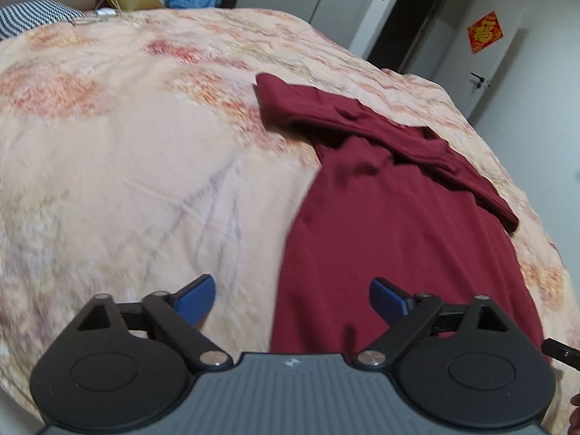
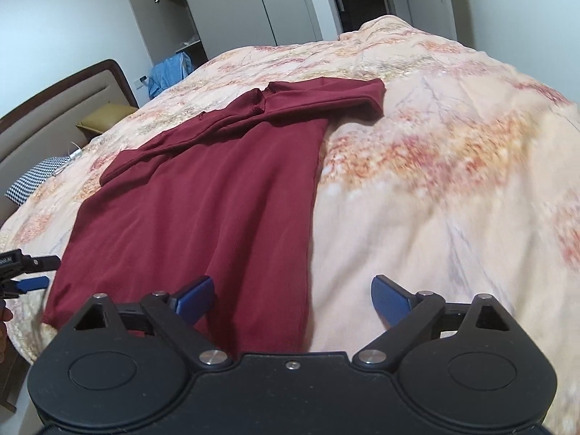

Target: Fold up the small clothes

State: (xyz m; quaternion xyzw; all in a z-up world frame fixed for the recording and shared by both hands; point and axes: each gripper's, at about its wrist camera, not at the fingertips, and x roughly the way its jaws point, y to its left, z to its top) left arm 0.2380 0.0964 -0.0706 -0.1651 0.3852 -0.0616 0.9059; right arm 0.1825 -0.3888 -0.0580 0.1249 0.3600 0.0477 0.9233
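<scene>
Right wrist view shows both grippers' fingers (image 2: pixel 389 299) spread wide over the near hem of the red top (image 2: pixel 217 195) on the bed (image 2: pixel 453 181); grabbing only one layer could make a messy fold.

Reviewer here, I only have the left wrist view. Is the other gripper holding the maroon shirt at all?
Observer: No. The right gripper is open and empty, above the shirt's near right edge.
Reviewer: What does the shirt's right side look like? Mine cuts off.
Observer: That long edge lies straight on the bedspread, with a sleeve folded across the top.
Reviewer: Anything behind the bed I miss?
Observer: A wardrobe stands with its door open.
</scene>
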